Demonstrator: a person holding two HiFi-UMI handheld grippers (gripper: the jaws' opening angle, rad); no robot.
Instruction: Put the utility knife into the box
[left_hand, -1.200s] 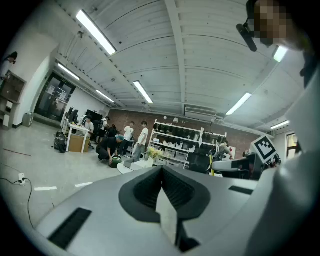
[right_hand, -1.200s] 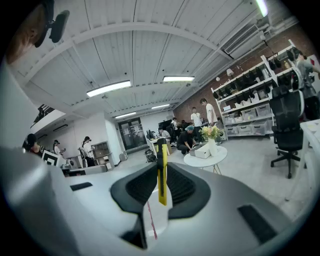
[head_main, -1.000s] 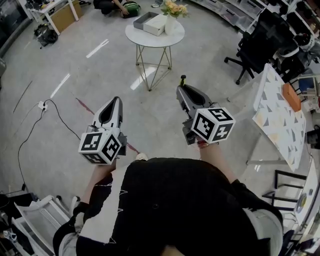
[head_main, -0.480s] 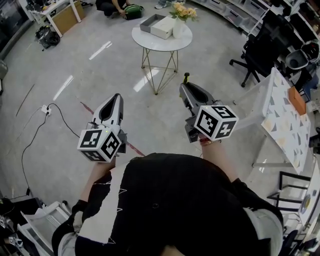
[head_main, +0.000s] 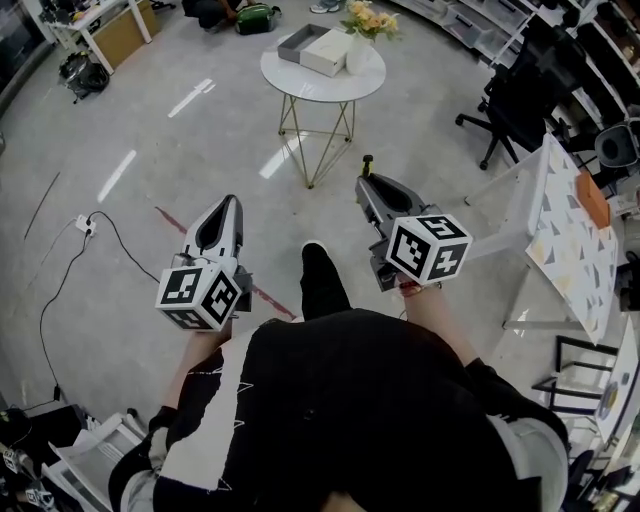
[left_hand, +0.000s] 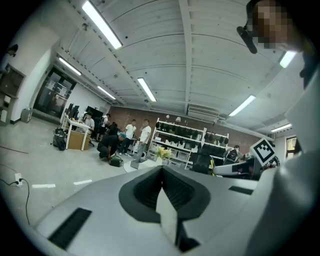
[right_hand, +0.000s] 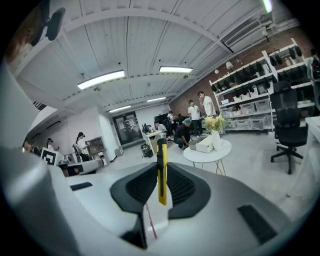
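Note:
A yellow utility knife (right_hand: 161, 170) with a black top end stands upright between the jaws of my right gripper (right_hand: 161, 187), which is shut on it. In the head view its tip (head_main: 367, 160) pokes out beyond the right gripper (head_main: 366, 186). My left gripper (head_main: 229, 205) is shut with nothing in it; in its own view the jaws (left_hand: 161, 182) meet. Both are held at waist height, several steps from the round white table (head_main: 350, 82). On that table lie a white box (head_main: 327, 52) and its grey lid or tray (head_main: 302, 42). The same box (right_hand: 205, 144) shows in the right gripper view.
A vase of flowers (head_main: 365, 30) stands on the table beside the box. Black office chair (head_main: 520, 100) and a patterned table (head_main: 560, 225) are to the right. A cable and power strip (head_main: 85, 212) lie on the floor at left. People are gathered at the room's far side (right_hand: 190, 125). The person's shoe (head_main: 318, 270) steps forward.
The person walks towards the round table; a foot has swung forward between the grippers. Both grippers keep their hold and spacing, the knife still in the right one.

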